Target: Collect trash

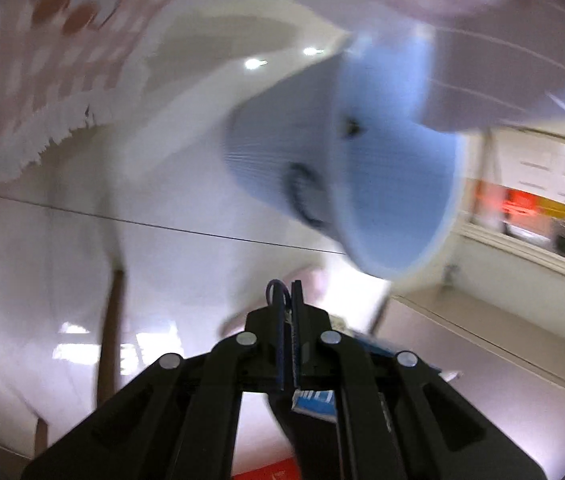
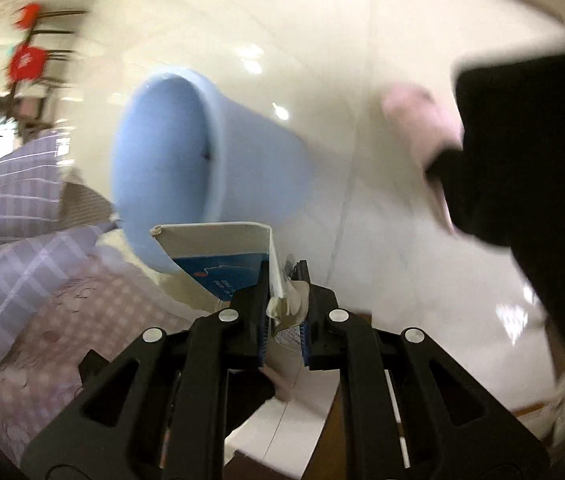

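A light blue plastic bin (image 1: 362,184) stands on the white floor, blurred by motion and seen from above. In the right wrist view the bin (image 2: 210,168) shows its open mouth on the left. My right gripper (image 2: 286,276) is shut on the torn edge of a white and blue carton (image 2: 218,256), just below the bin's rim. My left gripper (image 1: 292,292) is shut, and a thin blue-and-white wrapper (image 1: 314,400) shows under its fingers, apparently pinched. The dark blurred shape (image 2: 522,160) at the right is the other gripper with a hand (image 2: 418,120) behind it.
Pink checked bedding with a white fringe (image 1: 42,80) hangs at the upper left. Purple plaid bedding (image 2: 10,200) lies left of the bin. A cream skirting and cupboard front (image 1: 522,240) run along the right. Glossy white floor tiles (image 2: 362,60) surround the bin.
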The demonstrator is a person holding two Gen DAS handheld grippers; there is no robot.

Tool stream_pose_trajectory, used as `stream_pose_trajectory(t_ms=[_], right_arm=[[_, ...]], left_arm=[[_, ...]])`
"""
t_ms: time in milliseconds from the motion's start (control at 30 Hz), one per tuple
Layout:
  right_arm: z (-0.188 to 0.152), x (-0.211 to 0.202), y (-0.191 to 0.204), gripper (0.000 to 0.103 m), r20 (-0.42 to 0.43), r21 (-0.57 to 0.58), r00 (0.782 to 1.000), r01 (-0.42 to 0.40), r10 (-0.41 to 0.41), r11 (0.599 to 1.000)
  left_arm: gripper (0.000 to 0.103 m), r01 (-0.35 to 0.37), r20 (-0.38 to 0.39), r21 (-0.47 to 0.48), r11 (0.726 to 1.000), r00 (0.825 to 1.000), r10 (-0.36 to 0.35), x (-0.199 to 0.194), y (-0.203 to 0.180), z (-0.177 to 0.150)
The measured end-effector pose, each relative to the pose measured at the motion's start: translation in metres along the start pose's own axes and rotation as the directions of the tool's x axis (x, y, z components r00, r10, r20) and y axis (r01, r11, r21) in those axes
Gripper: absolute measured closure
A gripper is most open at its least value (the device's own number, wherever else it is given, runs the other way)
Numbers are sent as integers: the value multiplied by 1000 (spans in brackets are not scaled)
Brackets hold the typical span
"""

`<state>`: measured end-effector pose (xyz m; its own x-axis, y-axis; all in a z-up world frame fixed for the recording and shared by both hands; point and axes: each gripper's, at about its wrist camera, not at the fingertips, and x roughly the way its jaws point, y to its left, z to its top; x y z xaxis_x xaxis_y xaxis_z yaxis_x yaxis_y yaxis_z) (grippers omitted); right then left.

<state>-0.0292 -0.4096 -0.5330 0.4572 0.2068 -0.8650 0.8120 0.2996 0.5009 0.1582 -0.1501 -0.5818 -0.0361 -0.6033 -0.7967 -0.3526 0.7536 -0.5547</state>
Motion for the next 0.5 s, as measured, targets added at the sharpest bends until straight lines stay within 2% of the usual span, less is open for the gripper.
stream_pose_trajectory(t_ms=[100,233,367,500], right_arm=[[2,-14,16,91,62,-65,997,-40,44,997],[16,-31,45,90,138,-173,988,-41,65,984],[43,-41,69,90,190,-254,977,-42,93,966],[59,-42,93,90,213,-319,971,-40,113,947]], left_arm=[[100,71,10,13,997,997,-71,-16,-22,-9],[100,153,59,43,987,986,-155,-26,-60,-13],[100,140,107,160,977,982,-158,-33,-96,6],[100,60,150,304,951,983,-109,-36,-140,26]])
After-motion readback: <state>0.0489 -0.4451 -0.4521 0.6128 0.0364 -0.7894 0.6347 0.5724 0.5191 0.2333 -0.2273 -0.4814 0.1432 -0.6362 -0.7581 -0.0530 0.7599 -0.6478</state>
